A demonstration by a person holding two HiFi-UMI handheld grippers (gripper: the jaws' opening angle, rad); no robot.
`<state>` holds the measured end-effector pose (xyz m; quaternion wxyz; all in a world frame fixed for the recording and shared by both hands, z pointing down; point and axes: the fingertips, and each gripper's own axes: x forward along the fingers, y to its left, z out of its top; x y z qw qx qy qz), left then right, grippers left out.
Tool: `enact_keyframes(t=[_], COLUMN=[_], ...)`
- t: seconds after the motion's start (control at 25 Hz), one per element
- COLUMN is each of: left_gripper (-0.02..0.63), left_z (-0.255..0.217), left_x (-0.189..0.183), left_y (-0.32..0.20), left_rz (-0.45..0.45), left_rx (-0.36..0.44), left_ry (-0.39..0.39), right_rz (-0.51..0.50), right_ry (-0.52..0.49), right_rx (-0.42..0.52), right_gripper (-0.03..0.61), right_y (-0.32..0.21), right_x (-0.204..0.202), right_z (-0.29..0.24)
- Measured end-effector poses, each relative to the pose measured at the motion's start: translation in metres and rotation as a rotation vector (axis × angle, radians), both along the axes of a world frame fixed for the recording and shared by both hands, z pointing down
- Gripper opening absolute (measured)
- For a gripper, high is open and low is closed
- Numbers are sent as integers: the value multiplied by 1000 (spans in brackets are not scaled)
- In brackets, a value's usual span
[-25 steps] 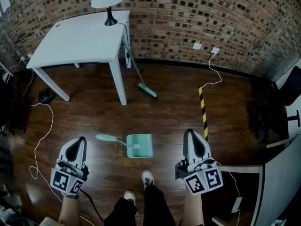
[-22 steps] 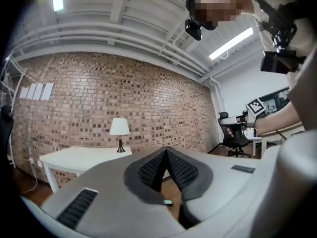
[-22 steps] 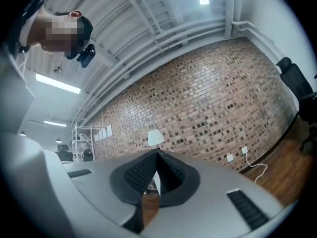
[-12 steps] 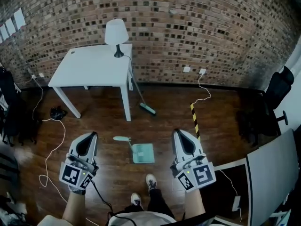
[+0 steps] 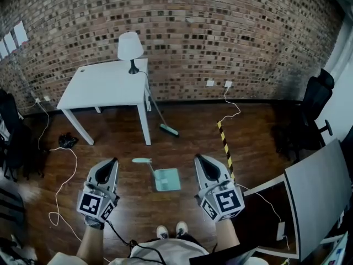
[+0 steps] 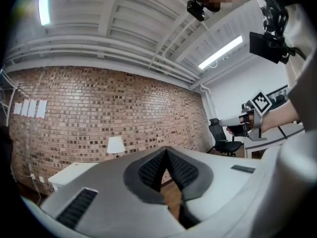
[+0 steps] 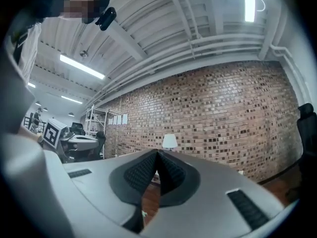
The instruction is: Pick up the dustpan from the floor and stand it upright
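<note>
A mint-green dustpan (image 5: pixel 166 179) lies flat on the dark wooden floor, its long handle (image 5: pixel 144 162) pointing up-left in the head view. My left gripper (image 5: pixel 112 162) hovers to its left and my right gripper (image 5: pixel 198 158) to its right, both well above the floor and apart from it. Both are shut with nothing between their pads. They point level toward the brick wall: the left gripper (image 6: pixel 166 151) and the right gripper (image 7: pixel 157 153) show tips pressed together in their own views, where the dustpan is hidden.
A white table (image 5: pixel 105 84) with a lamp (image 5: pixel 130 49) stands at the wall, and a green broom (image 5: pixel 161 119) leans on its leg. White cables (image 5: pixel 55 175) lie on the floor at left; yellow-black tape (image 5: pixel 224 144) at right. A black office chair (image 5: pixel 309 115) and a grey desk (image 5: pixel 317 195) stand at right.
Both grippers and the head camera have risen, so the floor and dustpan look smaller and farther away. The dustpan has not moved. Both grippers stayed shut.
</note>
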<state>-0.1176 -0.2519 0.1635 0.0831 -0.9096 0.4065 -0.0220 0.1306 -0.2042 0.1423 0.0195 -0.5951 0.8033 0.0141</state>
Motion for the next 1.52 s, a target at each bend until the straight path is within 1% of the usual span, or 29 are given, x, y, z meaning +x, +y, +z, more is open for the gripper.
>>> enact_keyframes(t=[0.08, 0.24, 0.48, 0.68, 0.92, 1.04, 1.16, 1.32, 1.44, 1.52], left_gripper=[-6, -6, -7, -6, -6, -7, -6, -7, -6, -7], left_z=[-2, -3, 0, 16, 21, 18, 11, 9, 15, 21], left_x=[1, 4, 8, 13, 23, 31, 45, 66, 85, 96], left_y=[3, 7, 28, 45, 90, 128, 178, 268, 335, 372], left_rz=[-3, -6, 11, 25, 22, 11, -11, -38, -53, -57], left_rx=[-3, -11, -21, -28, -41, -32, -1, 40, 30, 1], left_ry=[9, 18, 21, -16, -18, -24, -31, -39, -36, -32], right_rz=[-6, -7, 21, 59, 65, 56, 35, -18, -47, -66], right_ry=[7, 23, 30, 33, 3, -23, -8, 13, 18, 17], right_rx=[-18, -20, -23, -31, -38, -26, -2, 37, 27, 4], right_gripper=[-9, -9, -9, -9, -9, -9, -9, -9, -9, -9], right_y=[3, 10, 34, 60, 106, 145, 197, 283, 347, 382], right_x=[-2, -2, 4, 14, 24, 31, 43, 58, 69, 71], right_z=[4, 4, 5, 11, 18, 17, 15, 12, 19, 26])
